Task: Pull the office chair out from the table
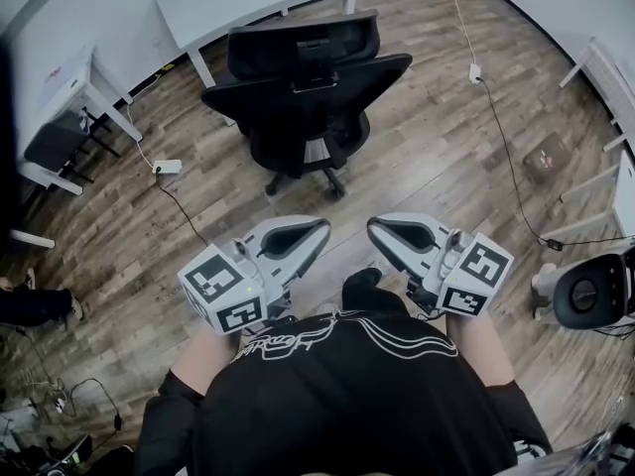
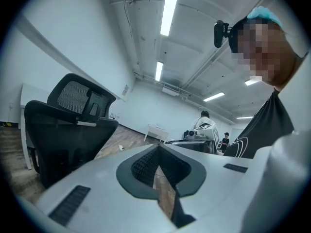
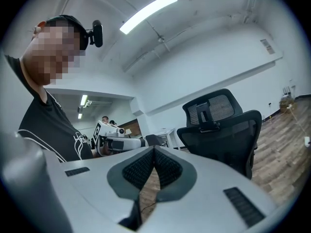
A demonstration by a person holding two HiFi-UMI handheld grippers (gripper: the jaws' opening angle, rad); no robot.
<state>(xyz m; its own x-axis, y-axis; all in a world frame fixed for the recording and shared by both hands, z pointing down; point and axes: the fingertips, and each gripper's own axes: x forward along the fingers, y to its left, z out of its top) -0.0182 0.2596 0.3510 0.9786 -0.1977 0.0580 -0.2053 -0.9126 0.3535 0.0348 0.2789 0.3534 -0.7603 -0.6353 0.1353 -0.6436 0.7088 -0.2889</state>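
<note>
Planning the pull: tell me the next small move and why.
Probably reach forward and open up: the left gripper and right gripper are shut, empty, and well short of the office chair, whose back faces them by the table.

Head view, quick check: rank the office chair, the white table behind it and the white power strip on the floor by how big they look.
1. Office chair: largest.
2. White table: smaller in the picture, but farther from the camera, so its real size is unsure.
3. Power strip: clearly smallest.
</note>
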